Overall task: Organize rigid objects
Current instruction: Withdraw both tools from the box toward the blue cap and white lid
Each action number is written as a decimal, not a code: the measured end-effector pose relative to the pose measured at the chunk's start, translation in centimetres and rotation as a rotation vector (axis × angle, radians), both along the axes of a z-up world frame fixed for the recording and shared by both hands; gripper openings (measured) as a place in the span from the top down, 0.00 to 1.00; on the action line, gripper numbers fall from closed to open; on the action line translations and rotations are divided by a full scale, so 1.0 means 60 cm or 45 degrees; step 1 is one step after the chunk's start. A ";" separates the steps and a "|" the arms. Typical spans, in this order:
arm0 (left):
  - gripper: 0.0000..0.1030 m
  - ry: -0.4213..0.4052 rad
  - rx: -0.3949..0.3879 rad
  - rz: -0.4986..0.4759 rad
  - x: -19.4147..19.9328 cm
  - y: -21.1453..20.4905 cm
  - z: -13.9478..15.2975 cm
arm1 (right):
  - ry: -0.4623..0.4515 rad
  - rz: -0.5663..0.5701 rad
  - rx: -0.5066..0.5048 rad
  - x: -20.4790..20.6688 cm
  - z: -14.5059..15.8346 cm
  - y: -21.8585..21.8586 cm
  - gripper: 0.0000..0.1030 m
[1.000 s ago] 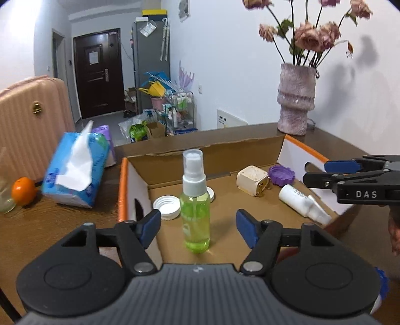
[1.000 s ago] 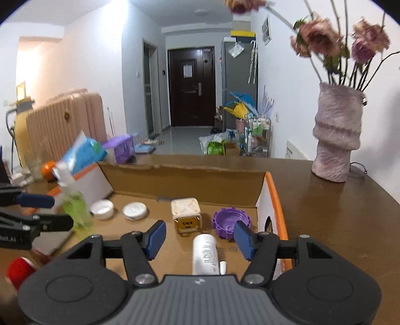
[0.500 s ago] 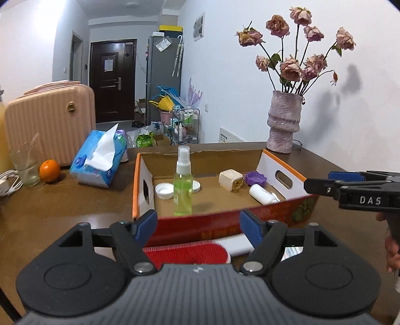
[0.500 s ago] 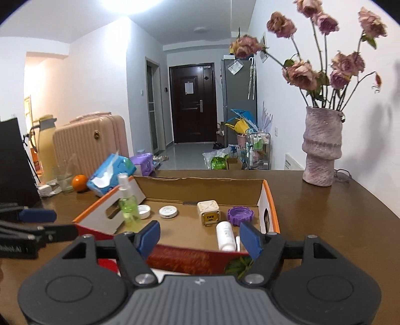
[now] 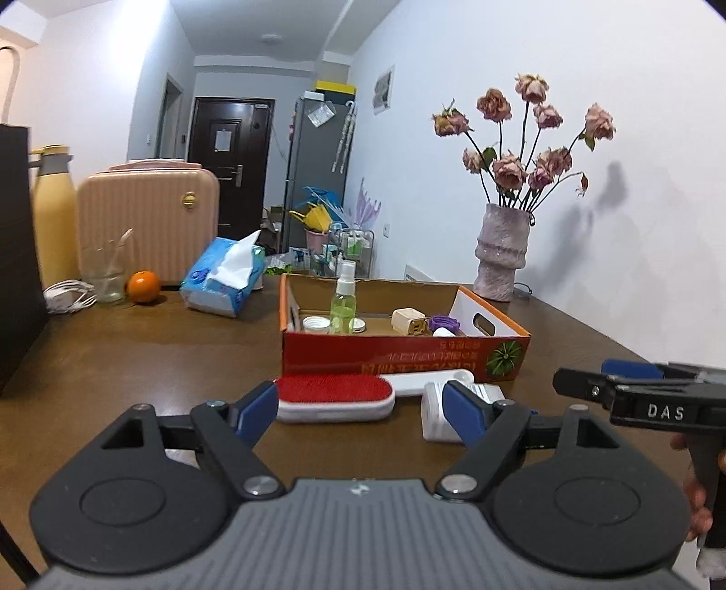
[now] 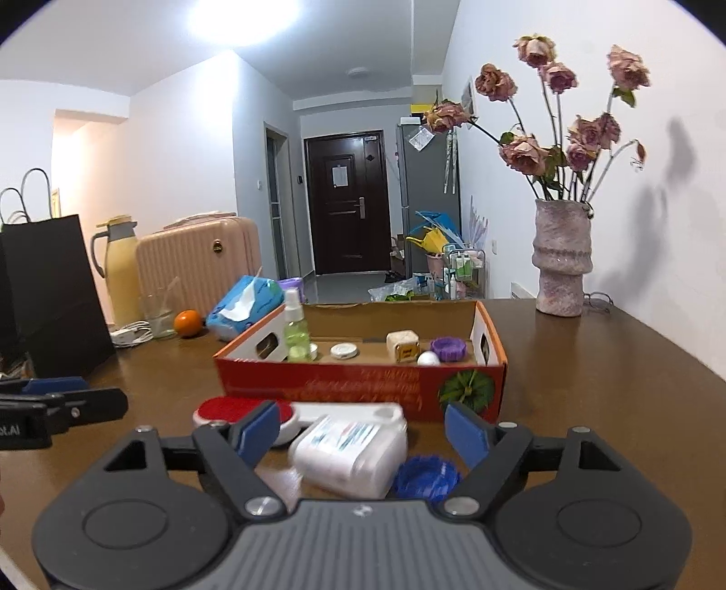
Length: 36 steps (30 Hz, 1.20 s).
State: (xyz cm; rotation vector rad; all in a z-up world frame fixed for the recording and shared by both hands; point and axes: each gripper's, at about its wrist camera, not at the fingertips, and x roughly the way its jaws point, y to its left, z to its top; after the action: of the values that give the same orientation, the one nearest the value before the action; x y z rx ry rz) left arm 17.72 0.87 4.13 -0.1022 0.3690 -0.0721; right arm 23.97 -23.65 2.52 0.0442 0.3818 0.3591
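On right hand-held gripper — lettering "DAS".

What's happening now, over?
Both grippers open, empty: left gripper, right gripper. Red brush, white bottle, blue cap outside the box. Nothing blocking.

Glossy wood table, matt cardboard box, rough vase.

White-walled room with a hallway behind a brown wooden table.
A dark door closes the hallway at frame center, a grey refrigerator to its right; a ceiling light glares at upper center; a pink suitcase stands at left.
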 end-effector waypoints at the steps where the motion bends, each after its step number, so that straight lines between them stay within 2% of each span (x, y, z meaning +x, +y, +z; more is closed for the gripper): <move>1: 0.21 -0.002 -0.004 0.004 -0.014 0.002 -0.002 | 0.003 0.001 0.007 -0.016 -0.004 -0.001 0.22; 6: 0.20 0.004 -0.032 0.015 -0.073 0.011 -0.013 | 0.014 0.000 -0.006 -0.077 -0.019 0.000 0.21; 13: 0.20 0.016 -0.035 -0.015 -0.082 0.004 -0.022 | 0.037 -0.016 -0.027 -0.105 -0.034 -0.004 0.21; 23: 0.20 0.102 -0.026 -0.043 -0.048 -0.015 -0.055 | 0.096 -0.055 -0.012 -0.075 -0.067 -0.019 0.22; 32: 0.20 0.172 -0.003 -0.072 0.009 -0.037 -0.079 | 0.142 -0.079 -0.033 -0.006 -0.089 -0.028 0.23; 36: 0.20 0.198 0.002 -0.087 0.039 -0.048 -0.088 | 0.162 -0.082 -0.045 0.030 -0.094 -0.030 0.29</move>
State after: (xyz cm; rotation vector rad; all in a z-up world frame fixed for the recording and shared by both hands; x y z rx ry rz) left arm 20.05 -2.04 -1.14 -0.0941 0.5278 -0.1316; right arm 25.76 -25.47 -3.11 0.0447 0.5113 0.2865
